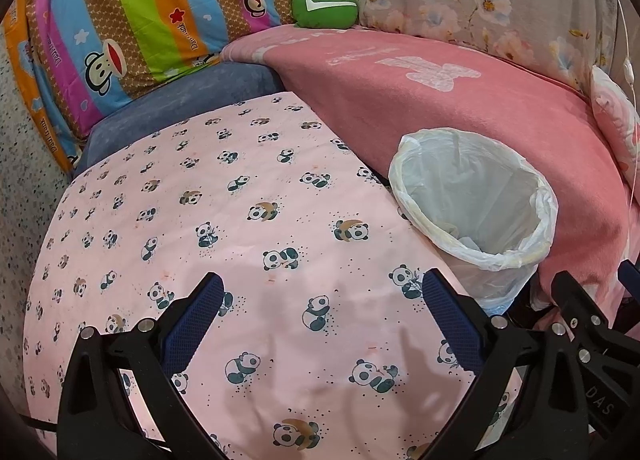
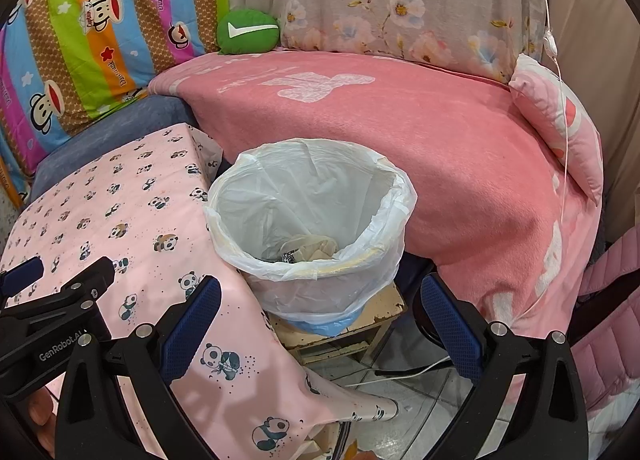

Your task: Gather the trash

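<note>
**Technician A:** Trash (image 2: pixel 306 248): crumpled pale wrappers and one small dark scrap lie at the bottom of the lined bin (image 2: pixel 312 216). No loose trash shows on the panda cloth (image 1: pixel 248 220) beside the bin.

**Technician B:** Bin support?

**Technician A:** The bin stands on a small worn stool (image 2: pixel 360 320), close to the stool's near edge and just beside the panda cloth's hanging edge. The pink blanket (image 2: pixel 420 132) lies behind the bin.

**Technician B:** Claw status?

**Technician A:** The right gripper (image 2: pixel 320 324) hangs over the near side of the bin, jaws spread wide, nothing between them. The left gripper (image 1: pixel 322 324) hovers over the panda cloth, to the left of the bin, jaws likewise wide and empty.

**Technician B:** Failure modes?

**Technician A:** Three, by estimate. First: a finger catching the bin's loose liner (image 1: pixel 532 180) would likely drag the liner off the rim, or tip the light bin from the stool. Second: a nudge from the panda-cloth side could slide the bin off the stool's edge. Third: the white cable (image 2: pixel 404 374) on the floor below the bin could snag a low reach.
</note>
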A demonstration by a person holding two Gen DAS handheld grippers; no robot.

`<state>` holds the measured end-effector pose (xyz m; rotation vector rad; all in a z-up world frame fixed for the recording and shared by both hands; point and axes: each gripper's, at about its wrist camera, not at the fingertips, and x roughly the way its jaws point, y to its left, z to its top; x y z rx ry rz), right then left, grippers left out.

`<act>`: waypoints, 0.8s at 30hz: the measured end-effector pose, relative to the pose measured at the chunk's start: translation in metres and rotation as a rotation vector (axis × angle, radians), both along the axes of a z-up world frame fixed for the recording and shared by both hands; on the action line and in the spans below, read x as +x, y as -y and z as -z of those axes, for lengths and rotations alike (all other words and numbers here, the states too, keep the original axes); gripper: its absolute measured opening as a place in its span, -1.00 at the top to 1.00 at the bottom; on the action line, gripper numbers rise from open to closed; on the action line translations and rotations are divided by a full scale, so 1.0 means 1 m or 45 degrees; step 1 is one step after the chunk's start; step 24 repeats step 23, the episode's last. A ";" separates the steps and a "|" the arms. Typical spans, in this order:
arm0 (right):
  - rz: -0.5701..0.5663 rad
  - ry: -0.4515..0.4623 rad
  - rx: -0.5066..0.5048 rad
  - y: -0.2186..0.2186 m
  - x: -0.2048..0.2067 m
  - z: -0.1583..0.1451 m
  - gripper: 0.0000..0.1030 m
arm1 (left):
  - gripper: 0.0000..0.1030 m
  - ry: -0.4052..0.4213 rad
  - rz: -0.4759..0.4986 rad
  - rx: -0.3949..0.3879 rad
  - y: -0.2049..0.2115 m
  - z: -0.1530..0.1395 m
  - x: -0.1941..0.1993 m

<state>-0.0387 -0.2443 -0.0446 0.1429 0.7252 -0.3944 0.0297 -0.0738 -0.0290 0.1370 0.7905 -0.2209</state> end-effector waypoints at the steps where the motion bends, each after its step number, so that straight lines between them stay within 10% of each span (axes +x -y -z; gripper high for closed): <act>1: 0.001 0.000 0.000 0.000 0.000 0.000 -0.88 | -0.85 0.001 0.001 0.001 0.000 0.000 0.000; 24: 0.007 0.000 0.006 0.001 -0.003 -0.001 -0.88 | -0.85 -0.019 0.012 -0.022 0.002 0.000 0.000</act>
